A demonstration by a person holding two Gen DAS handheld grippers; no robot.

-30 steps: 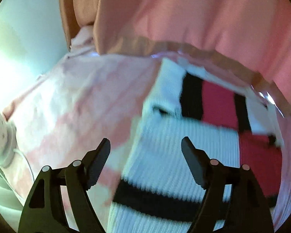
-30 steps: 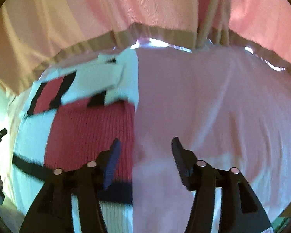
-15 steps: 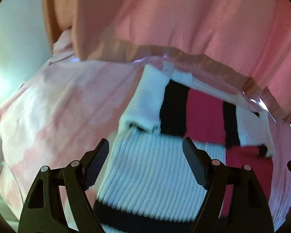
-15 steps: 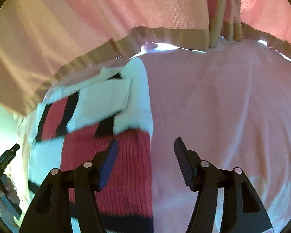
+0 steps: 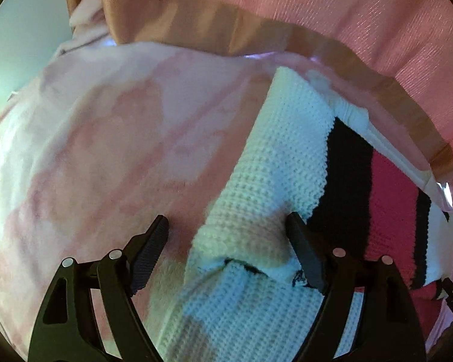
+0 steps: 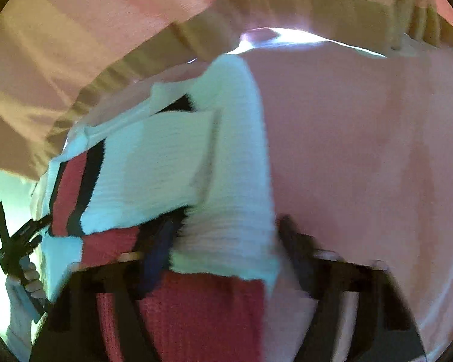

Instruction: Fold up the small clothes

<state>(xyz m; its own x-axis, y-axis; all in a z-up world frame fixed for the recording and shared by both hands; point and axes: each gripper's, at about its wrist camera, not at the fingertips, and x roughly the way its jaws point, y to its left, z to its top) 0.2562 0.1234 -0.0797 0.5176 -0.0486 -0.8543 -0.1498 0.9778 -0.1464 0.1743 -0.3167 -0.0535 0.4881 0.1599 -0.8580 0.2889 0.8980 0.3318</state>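
Knitted white, black and red sweater point(image 5: 274, 163) lies on pink bedding point(image 5: 105, 138). Left gripper point(image 5: 228, 235), closing, straddles its folded sleeve, pads apart. Right gripper point(image 6: 226, 241), closing, is motion-blurred; grip unclear.

– What is different now in the left wrist view?

– The left gripper point(image 5: 226, 238) has been brought down closer to the white, black and red knit sweater point(image 5: 274, 163). The folded white sleeve cuff point(image 5: 241, 247), seen higher up before, is now found low in the middle, between the fingers. The jaws have just been closed a little, but the cuff is not yet pinched. The white round thing at the left edge is no longer seen.

– And in the right wrist view?

– The right gripper point(image 6: 226, 241) has been lowered too. Its jaws have just been closed a lot, and the sweater's white sleeve edge point(image 6: 226, 229) is now found between them. The picture is blurred, so a firm pinch cannot be told.
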